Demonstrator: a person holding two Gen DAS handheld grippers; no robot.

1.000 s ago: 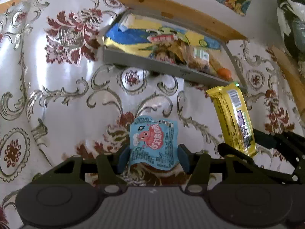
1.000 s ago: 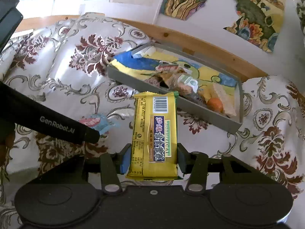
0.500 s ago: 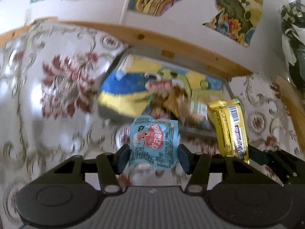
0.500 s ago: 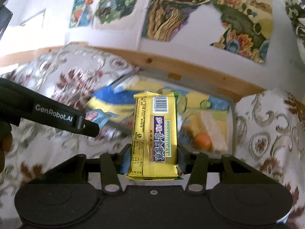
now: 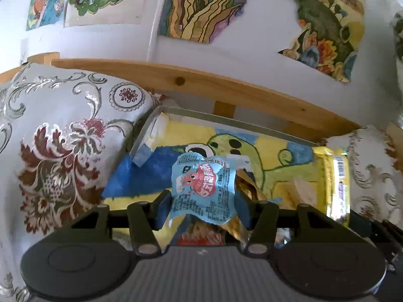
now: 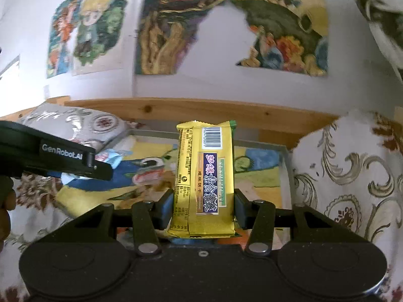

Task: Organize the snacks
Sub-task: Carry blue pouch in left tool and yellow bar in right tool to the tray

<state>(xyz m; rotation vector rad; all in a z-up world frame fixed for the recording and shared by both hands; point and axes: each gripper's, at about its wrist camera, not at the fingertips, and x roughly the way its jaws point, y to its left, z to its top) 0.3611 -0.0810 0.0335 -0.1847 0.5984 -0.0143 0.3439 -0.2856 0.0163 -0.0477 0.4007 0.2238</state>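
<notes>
My left gripper (image 5: 201, 207) is shut on a small light-blue snack packet (image 5: 202, 191) with a red cartoon print, held over the grey tray (image 5: 226, 120). My right gripper (image 6: 203, 206) is shut on a long yellow biscuit bar (image 6: 205, 178) with a barcode at its top, also above the tray (image 6: 284, 151). The yellow bar (image 5: 336, 183) shows at the right in the left wrist view. The left gripper's arm (image 6: 55, 156) and blue packet (image 6: 112, 157) show at the left in the right wrist view. The tray holds several snacks on a blue-and-yellow cartoon lining.
The tray rests on a white cloth with red floral and silver scroll patterns (image 5: 58, 151). A wooden rail (image 5: 201, 85) runs behind the tray. Colourful posters (image 6: 176, 22) hang on the white wall. A person's hand (image 6: 5, 209) shows at the left edge.
Both grippers have lifted and moved forward with their snacks, from over the cloth to above the tray. The views have tilted up toward the wall.
</notes>
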